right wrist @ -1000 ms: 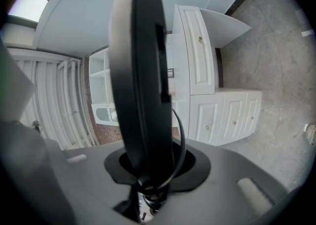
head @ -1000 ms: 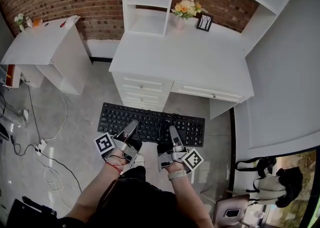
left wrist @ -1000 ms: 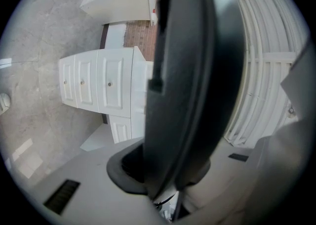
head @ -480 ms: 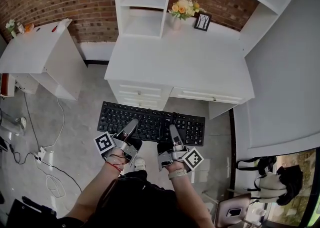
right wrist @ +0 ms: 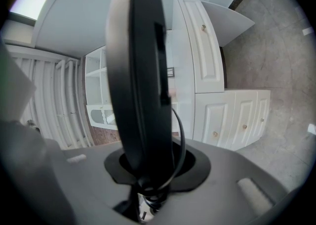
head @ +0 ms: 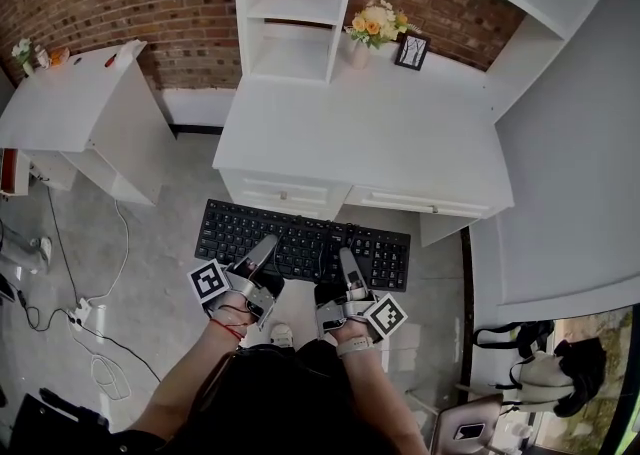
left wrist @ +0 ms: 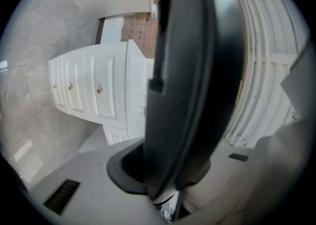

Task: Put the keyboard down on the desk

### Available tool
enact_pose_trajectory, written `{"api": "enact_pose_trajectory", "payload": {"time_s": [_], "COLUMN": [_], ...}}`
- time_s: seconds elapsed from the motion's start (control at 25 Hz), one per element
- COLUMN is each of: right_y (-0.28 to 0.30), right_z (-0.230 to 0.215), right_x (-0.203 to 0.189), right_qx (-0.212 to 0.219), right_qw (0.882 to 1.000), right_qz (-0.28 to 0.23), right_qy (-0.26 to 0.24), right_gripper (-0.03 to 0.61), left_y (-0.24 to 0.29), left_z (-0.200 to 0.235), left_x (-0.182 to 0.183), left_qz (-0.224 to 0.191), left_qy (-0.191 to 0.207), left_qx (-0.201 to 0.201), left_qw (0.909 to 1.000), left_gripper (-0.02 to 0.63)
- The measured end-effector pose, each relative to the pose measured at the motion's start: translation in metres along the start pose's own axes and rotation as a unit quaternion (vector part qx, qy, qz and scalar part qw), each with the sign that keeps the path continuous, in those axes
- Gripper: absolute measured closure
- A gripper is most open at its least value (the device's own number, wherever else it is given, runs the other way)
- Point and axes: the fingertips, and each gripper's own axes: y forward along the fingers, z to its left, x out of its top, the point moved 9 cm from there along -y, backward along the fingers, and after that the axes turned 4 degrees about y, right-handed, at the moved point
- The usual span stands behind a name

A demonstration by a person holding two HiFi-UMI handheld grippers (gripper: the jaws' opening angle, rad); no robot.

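Keyboard (head: pixel 303 245) held level in the air in front of desk (head: pixel 380 138), over the floor and not on the desktop. Far edge overlapping the drawer fronts (head: pixel 285 195) in head view; height against the desktop not readable from above.

Left gripper (head: pixel 268 241) clamped on the near edge, left of centre. Right gripper (head: pixel 346 257) clamped on the same edge, right of centre. Jaws of both closed down to the board's thickness, nothing else in them.

Both gripper views mostly blocked: board seen edge-on as a dark slab through mid-frame. Actual pad contact buried behind it in both, only the dark cup at the jaw base showing. Thin black cable (right wrist: pixel 180 135) looping off the board in right gripper view, far end not traceable. Cable not findable in head view.

Near edge of the board partly covered by the grippers from above. Upper shelves (head: pixel 290 3) cut off at the top of frame. Flowers (head: pixel 376 21) and small picture frame (head: pixel 411 51) at the back of the desktop. Frame contents too small to read.
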Motion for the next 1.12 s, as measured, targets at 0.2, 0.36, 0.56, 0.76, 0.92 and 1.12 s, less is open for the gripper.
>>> {"api": "enact_pose_trajectory", "payload": {"time_s": [0.2, 0.36, 0.56, 0.76, 0.92, 1.12], "right_y": [0.008, 0.014, 0.029, 0.049, 0.060, 0.071], "right_z": [0.006, 0.004, -0.001, 0.004, 0.003, 0.001], "right_x": [0.004, 0.008, 0.017, 0.026, 0.039, 0.050], "right_qx": [0.004, 0.006, 0.005, 0.006, 0.001, -0.005], "right_qw": [1.000, 1.000, 1.000, 0.999, 0.999, 0.999], "right_qz": [0.006, 0.013, 0.023, 0.035, 0.039, 0.040], "right_qy": [-0.002, -0.001, -0.005, -0.003, -0.003, 0.000], "right_gripper": [0.474, 0.474, 0.474, 0.474, 0.474, 0.474], "left_y": [0.006, 0.010, 0.021, 0.036, 0.052, 0.067], "left_z": [-0.004, -0.001, -0.002, -0.003, 0.000, 0.001], "left_x": [0.003, 0.003, 0.010, 0.017, 0.017, 0.020], "left_qz": [-0.004, -0.010, -0.019, -0.030, -0.034, -0.036], "left_qy": [-0.001, -0.002, -0.001, -0.002, -0.007, -0.010], "left_qx": [-0.007, -0.004, -0.006, -0.008, -0.008, -0.001], "left_qw": [1.0000, 0.9999, 0.9998, 0.9995, 0.9994, 0.9993], "left_gripper": [0.541, 0.541, 0.541, 0.541, 0.540, 0.541]}}
